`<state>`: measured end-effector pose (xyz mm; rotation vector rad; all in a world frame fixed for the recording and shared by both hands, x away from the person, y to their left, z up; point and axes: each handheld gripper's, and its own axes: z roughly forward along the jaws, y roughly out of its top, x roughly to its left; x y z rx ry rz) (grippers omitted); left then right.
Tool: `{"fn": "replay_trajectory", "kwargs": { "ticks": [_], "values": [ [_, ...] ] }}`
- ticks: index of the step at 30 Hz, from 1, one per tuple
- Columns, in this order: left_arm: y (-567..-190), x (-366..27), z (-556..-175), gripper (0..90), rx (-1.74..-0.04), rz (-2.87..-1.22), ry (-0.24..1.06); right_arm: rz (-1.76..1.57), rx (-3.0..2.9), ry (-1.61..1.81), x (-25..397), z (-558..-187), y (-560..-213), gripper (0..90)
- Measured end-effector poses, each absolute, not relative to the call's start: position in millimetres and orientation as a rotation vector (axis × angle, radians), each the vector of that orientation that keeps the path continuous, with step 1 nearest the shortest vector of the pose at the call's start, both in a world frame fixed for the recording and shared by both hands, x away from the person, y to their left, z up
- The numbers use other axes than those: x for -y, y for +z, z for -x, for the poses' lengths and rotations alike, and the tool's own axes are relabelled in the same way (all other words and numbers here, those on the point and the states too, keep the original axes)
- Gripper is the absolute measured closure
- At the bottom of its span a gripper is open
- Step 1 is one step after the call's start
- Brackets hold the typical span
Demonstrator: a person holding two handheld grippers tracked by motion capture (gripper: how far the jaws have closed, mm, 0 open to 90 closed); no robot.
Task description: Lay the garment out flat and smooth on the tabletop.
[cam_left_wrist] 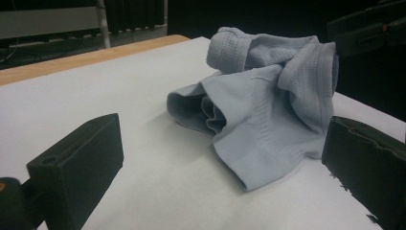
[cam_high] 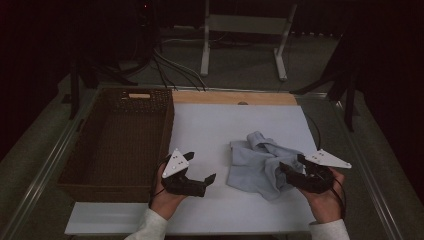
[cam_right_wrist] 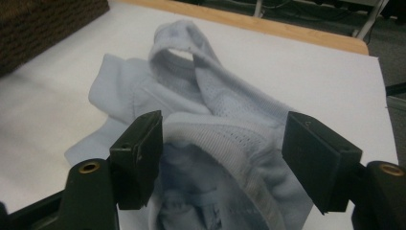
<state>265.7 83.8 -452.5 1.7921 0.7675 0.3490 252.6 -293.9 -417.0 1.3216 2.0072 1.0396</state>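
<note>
A: Garment (cam_high: 260, 162) is seen crumpled, pale blue, ribbed at the hems, on the white mat (cam_high: 210, 130) beside the basket (cam_high: 117, 140).

B: Right gripper (cam_right_wrist: 222, 158) is spread around its edge; left gripper (cam_high: 200, 167) is held apart nearby.

Dark lab: floor cables (cam_high: 170, 67), metal stand (cam_high: 245, 30) behind the table (cam_high: 200, 125).

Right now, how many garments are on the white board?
1: a crumpled light-blue garment lies right of centre, with the right gripper open around its near edge. The folds could hide another.
</note>
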Motion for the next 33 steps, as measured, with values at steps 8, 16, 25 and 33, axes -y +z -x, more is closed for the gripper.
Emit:
{"fn": "replay_trajectory", "kwargs": {
  "ticks": [8,16,25,33],
  "values": [
    [-452,-83,-266,1.0,-0.766,-1.792,0.349,-1.331,-2.024,0.964,295,-255,-426,34.8],
    [-452,-83,-266,1.0,-0.767,-1.791,0.349,-1.347,-2.021,0.881,300,-257,-431,55.5],
    [-453,-83,-266,1.0,-0.767,-1.793,0.344,-1.377,-1.952,0.874,316,-254,-425,86.5],
    [-453,-84,-266,1.0,-0.770,-1.791,0.346,-1.418,-1.870,0.893,333,-251,-419,87.6]
  ]
}}
